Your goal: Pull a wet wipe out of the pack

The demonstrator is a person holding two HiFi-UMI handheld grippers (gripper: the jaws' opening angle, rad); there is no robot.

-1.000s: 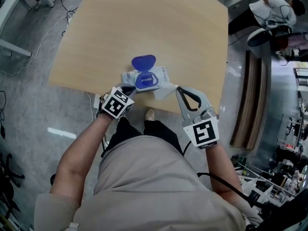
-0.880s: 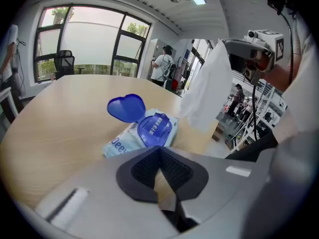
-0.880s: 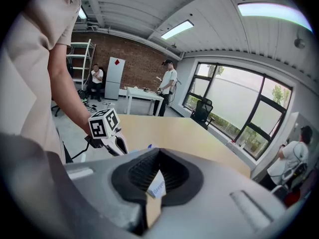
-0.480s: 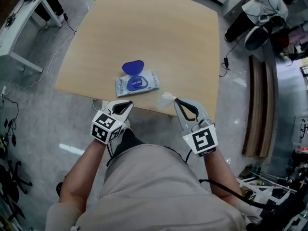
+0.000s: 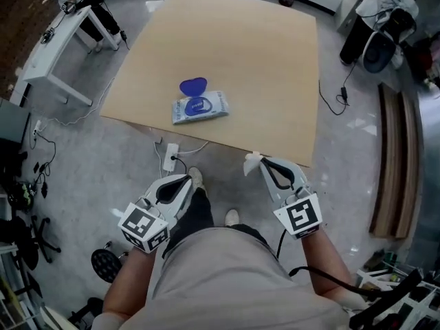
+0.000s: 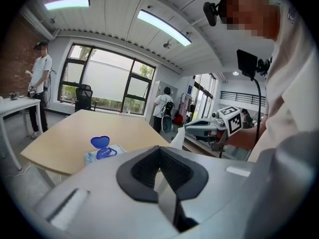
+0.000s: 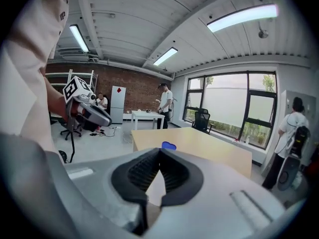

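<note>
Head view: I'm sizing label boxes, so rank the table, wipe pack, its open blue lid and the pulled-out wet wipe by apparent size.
1. table
2. wipe pack
3. open blue lid and wet wipe in the right gripper: they look about alike, and the wipe is nearer the camera, so no ranking.

The light wooden table (image 5: 261, 60) holds a pack of wipes (image 5: 201, 107) near its front edge (blue lid open).
</note>
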